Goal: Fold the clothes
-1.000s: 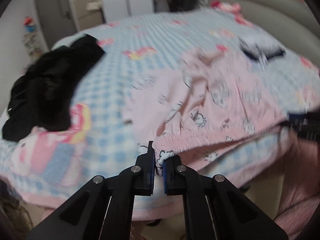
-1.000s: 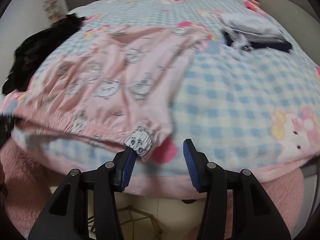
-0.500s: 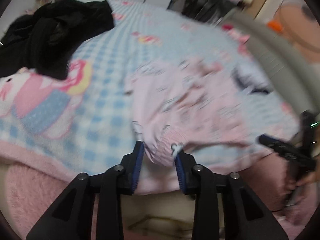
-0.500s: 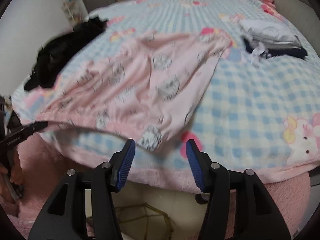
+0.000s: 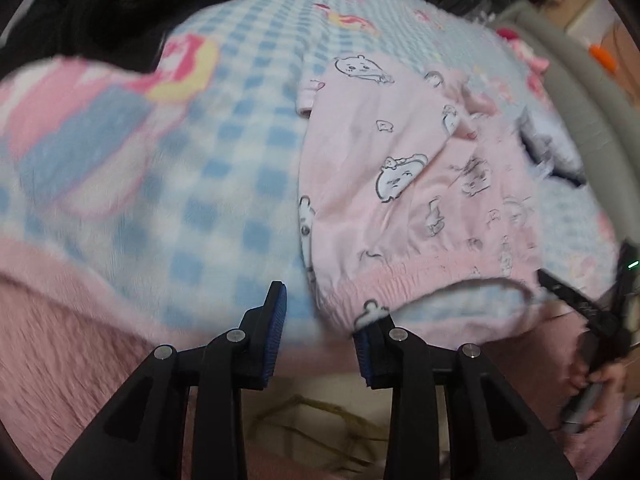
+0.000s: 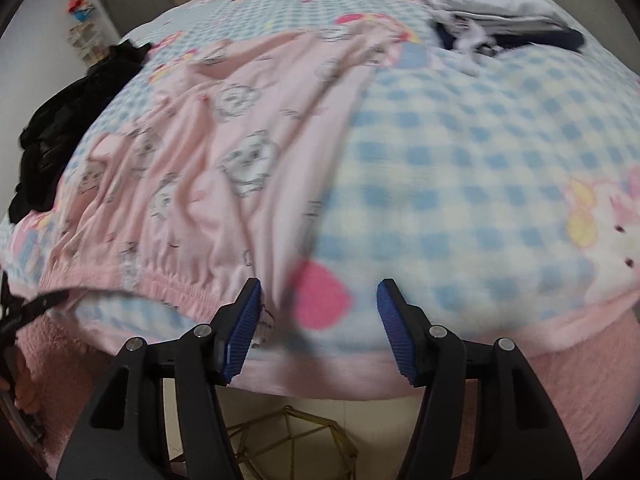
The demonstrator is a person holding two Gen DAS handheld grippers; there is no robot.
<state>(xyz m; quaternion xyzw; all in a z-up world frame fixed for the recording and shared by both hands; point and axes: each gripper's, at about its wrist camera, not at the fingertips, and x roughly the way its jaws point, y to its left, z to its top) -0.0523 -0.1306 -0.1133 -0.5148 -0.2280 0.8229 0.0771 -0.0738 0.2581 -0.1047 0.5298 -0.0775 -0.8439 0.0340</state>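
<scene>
Pink pyjama trousers with cartoon prints lie spread on the bed, their gathered waistband at the near edge. They also show in the right wrist view. My left gripper is open and empty at the waistband's left corner, which rests against its right finger. My right gripper is open and empty at the waistband's right corner, which touches its left finger.
A blue-checked blanket covers the bed, with a pink fleece edge. A black garment heap lies far left. Folded grey and navy clothes lie far right. A wire basket stands on the floor below.
My left gripper let go of the waistband and opened wide. Both grippers have moved in closer to the bed edge. The trousers now lie flat.
</scene>
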